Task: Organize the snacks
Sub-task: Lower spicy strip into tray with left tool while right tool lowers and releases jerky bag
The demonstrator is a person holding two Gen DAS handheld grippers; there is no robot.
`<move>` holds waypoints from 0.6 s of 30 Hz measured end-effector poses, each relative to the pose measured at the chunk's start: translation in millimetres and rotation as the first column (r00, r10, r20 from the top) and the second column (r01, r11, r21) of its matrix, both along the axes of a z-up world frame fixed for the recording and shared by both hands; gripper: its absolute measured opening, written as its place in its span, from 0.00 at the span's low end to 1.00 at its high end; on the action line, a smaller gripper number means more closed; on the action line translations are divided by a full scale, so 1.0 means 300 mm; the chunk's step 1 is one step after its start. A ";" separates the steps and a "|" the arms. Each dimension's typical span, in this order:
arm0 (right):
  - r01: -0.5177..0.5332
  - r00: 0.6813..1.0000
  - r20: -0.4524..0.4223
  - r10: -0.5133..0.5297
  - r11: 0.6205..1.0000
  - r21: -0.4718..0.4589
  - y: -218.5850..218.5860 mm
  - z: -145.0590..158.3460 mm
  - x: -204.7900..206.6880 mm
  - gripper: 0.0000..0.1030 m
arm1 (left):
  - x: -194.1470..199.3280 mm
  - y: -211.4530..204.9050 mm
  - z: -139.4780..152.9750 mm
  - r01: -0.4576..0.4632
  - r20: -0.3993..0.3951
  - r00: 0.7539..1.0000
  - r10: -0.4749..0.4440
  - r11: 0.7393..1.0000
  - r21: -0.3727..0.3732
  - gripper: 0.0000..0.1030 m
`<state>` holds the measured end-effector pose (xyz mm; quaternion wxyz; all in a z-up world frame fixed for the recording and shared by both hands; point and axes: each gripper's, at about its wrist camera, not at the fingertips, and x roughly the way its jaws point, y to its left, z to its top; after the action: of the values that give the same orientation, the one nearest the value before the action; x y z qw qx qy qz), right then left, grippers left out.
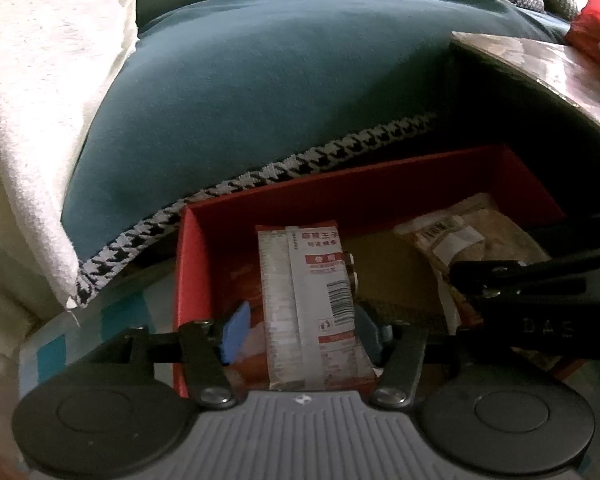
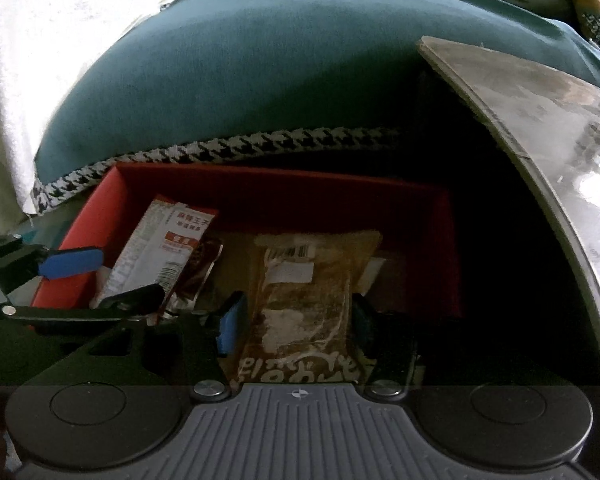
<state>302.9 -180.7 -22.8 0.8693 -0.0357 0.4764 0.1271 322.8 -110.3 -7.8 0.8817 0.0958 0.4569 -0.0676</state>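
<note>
Down in the red box (image 1: 364, 196), both tongs work side by side w/ little spare room. Left tongs (image 1: 300, 330) straddle a white-and-red snack pack (image 1: 312, 300); blue pad (image 1: 236, 330) on one side stands clear of it, so released, not gripping. Pack lies along the box's left wall, barcode and red Chinese print showing, too small to read. Right tongs (image 2: 296, 326) straddle a tan clear-window snack bag (image 2: 312, 300) mid-box; pads just beside its edges, no squeeze seen, so released too. Bag has a barcode, white sticker, large pale lettering upside-down. Teal cushion (image 1: 260, 88) w/ houndstooth trim crowds the box's far edge; table (image 2: 540, 112) edge overhangs the right.
</note>
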 end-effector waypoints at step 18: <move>-0.006 0.998 0.056 0.005 1.000 0.010 -0.045 0.104 -0.099 0.74 | -0.106 0.035 0.127 0.029 0.058 0.998 -0.029 1.000 -0.006 0.60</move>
<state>273.2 -194.1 8.4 0.8820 -0.0362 0.4512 0.1309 291.0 -99.9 30.2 0.8938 0.1011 0.4296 -0.0793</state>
